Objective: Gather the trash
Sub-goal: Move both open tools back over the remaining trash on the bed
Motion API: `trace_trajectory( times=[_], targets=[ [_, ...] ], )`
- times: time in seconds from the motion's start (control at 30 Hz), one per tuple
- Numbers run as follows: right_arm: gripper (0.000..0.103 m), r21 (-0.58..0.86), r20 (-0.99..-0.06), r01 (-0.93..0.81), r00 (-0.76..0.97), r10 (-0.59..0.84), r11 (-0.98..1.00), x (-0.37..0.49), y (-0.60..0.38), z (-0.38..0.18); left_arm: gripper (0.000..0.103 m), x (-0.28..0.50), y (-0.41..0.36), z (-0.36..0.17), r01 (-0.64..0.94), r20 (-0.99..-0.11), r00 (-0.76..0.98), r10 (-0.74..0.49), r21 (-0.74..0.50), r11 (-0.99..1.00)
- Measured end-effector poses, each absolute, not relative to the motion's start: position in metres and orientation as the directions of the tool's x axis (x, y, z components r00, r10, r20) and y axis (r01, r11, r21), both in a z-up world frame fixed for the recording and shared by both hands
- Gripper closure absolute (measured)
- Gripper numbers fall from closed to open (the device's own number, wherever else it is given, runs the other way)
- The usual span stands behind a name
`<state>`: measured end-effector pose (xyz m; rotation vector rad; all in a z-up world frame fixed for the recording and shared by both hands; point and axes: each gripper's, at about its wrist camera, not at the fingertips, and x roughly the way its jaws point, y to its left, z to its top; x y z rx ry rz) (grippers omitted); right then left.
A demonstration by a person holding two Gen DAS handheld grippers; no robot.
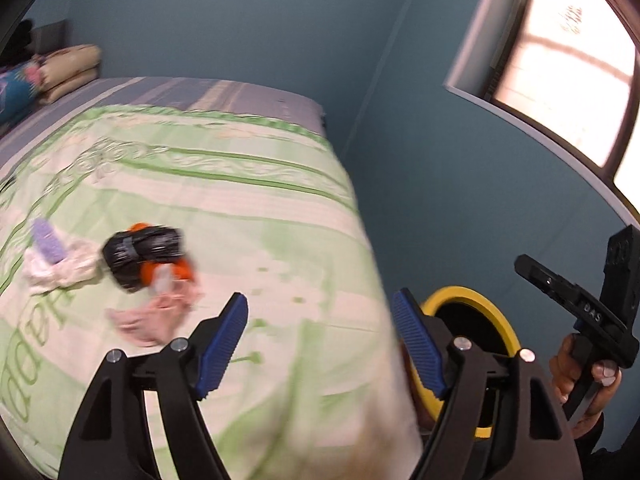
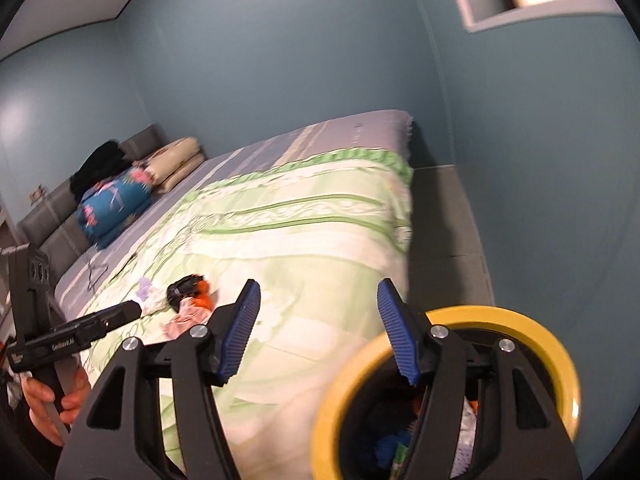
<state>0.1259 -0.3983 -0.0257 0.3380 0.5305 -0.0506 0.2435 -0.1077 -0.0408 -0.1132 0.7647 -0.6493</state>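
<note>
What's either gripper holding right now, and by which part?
Nothing. Left gripper and right gripper both stand open and empty; trash lies on the bed.

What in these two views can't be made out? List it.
- Bin contents: right wrist view, hidden behind the right gripper and cut by the bottom edge.
- Black wrapper print: left wrist view, motion blur.
- Bin base: left wrist view, hidden behind the left gripper and bedspread.
</note>
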Motion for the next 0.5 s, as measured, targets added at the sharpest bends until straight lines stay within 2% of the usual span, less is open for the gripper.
trace_trajectory(
  times=[0.5],
  targets=[
    [0.046, 0.264, -0.627, -0.074, 0.745, 0.229, 0.962, 0.248, -0.286, -0.045, 0.031, 0.296, 0.047, -0.087, 0.25, -0.663, 0.622, -0.416, -0.335, 0.908]
  ],
)
